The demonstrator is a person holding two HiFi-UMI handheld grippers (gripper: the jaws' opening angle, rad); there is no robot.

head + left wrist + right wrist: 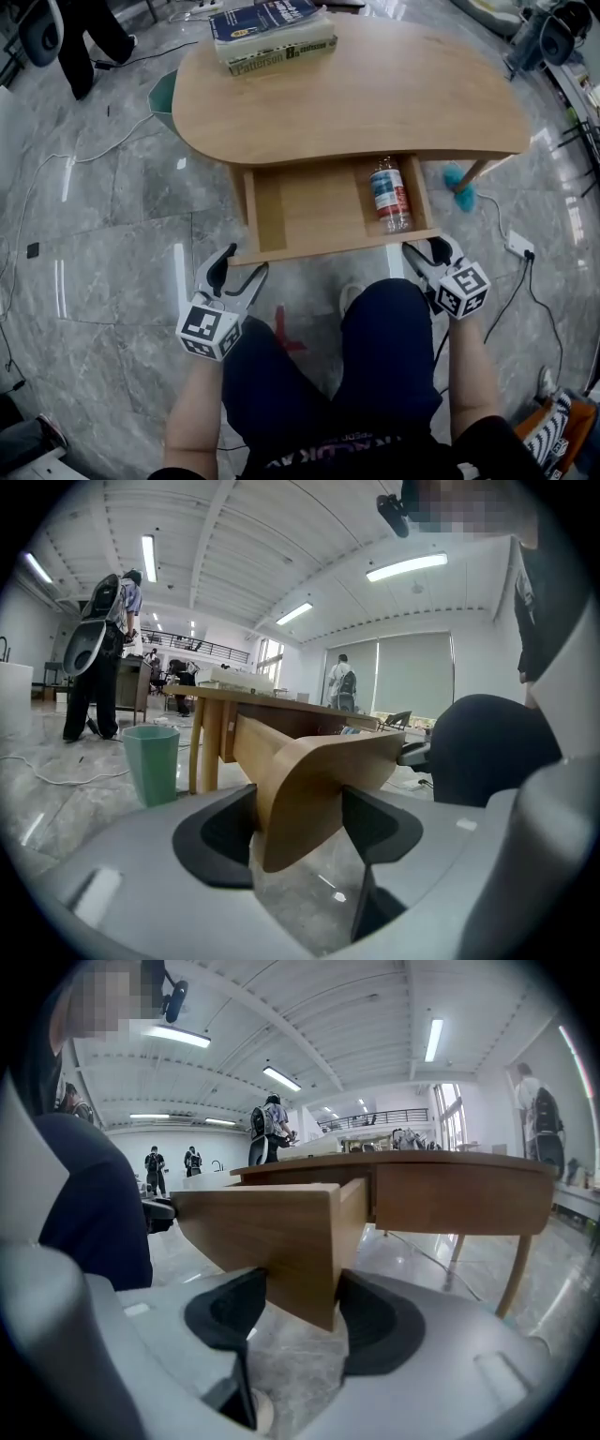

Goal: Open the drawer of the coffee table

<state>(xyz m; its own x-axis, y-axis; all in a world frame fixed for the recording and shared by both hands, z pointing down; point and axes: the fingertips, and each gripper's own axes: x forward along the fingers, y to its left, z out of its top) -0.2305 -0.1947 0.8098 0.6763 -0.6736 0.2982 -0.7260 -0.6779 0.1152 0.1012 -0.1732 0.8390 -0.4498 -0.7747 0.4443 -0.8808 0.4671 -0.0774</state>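
Wooden drawer (319,211) stands pulled out from under the desk (375,94), left tool (242,265) and right tool (428,249) each clamped on a front corner. Only the head view shows the bottle (389,195) lying inside at right; the left gripper view alone shows a green bin (152,761) beyond. Open floor (112,244) lies to both sides.

Grey marble floor (103,234); white cable (56,777) left of a green bin (151,761); strip lights (408,567) above.
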